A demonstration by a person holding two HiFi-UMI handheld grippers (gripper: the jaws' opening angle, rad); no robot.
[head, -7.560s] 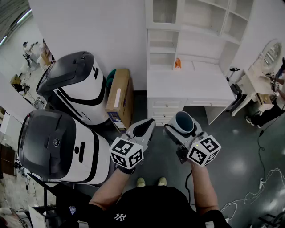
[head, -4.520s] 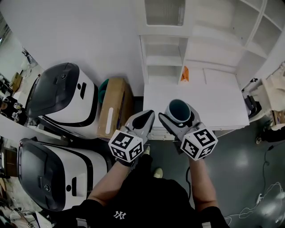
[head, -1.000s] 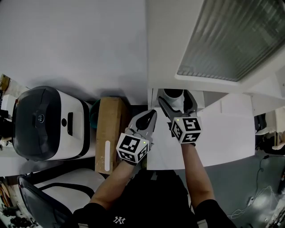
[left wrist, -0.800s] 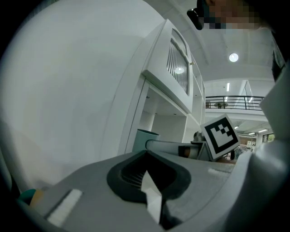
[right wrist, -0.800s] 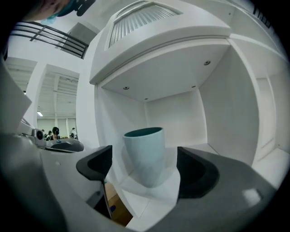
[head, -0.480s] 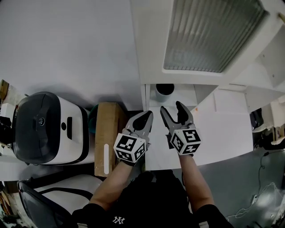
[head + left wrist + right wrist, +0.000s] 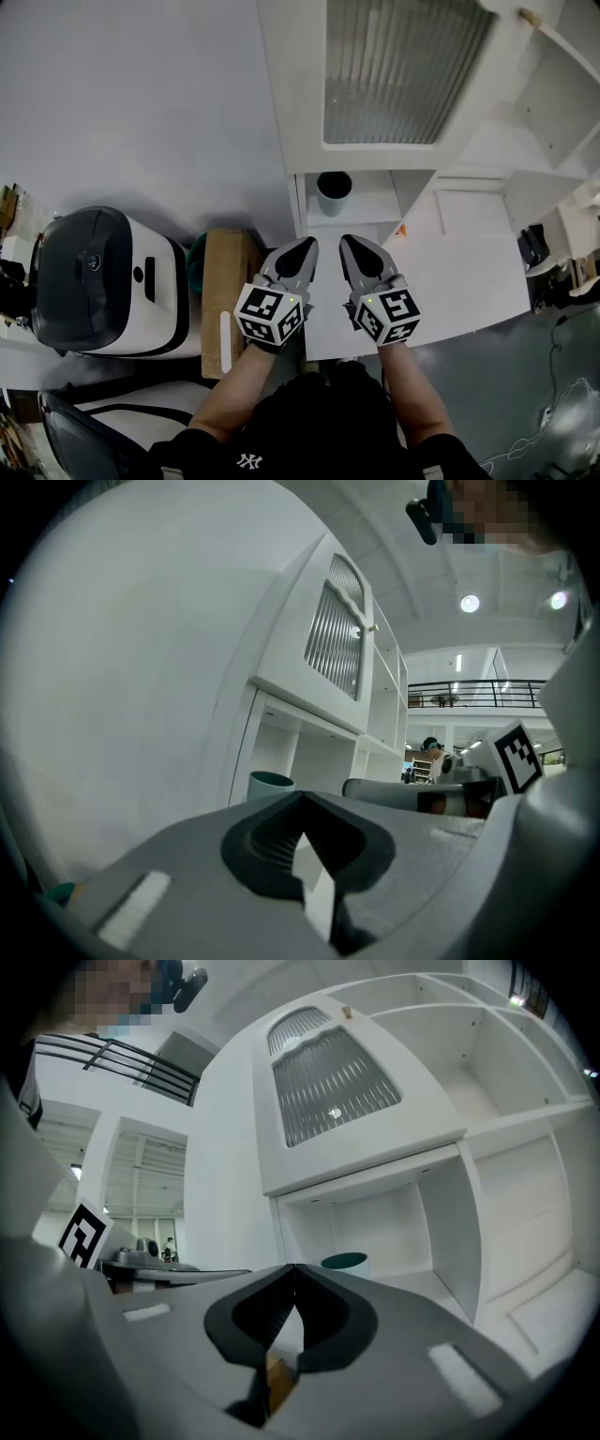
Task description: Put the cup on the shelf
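Standing cup [image 7: 334, 192] on shelf [image 7: 373, 210] | left tool [image 7: 308, 244], right tool [image 7: 349, 243] closed | box [image 7: 217, 281] nearby

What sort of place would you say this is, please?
Probably a lab or demo hall, not a home: a white shelf unit holding a cup stands beside a large white-and-black machine and a cardboard box, and a balcony railing shows beyond.

White wall [image 7: 141, 94], ribbed-glass cabinet door [image 7: 403, 66], dark grey floor [image 7: 487, 375], cardboard box [image 7: 220, 281].

On the shelf [image 7: 373, 210], the cup [image 7: 334, 192] blocks the bay's left; its right half lies open (a ribbed cabinet door [image 7: 403, 70] overhangs above).
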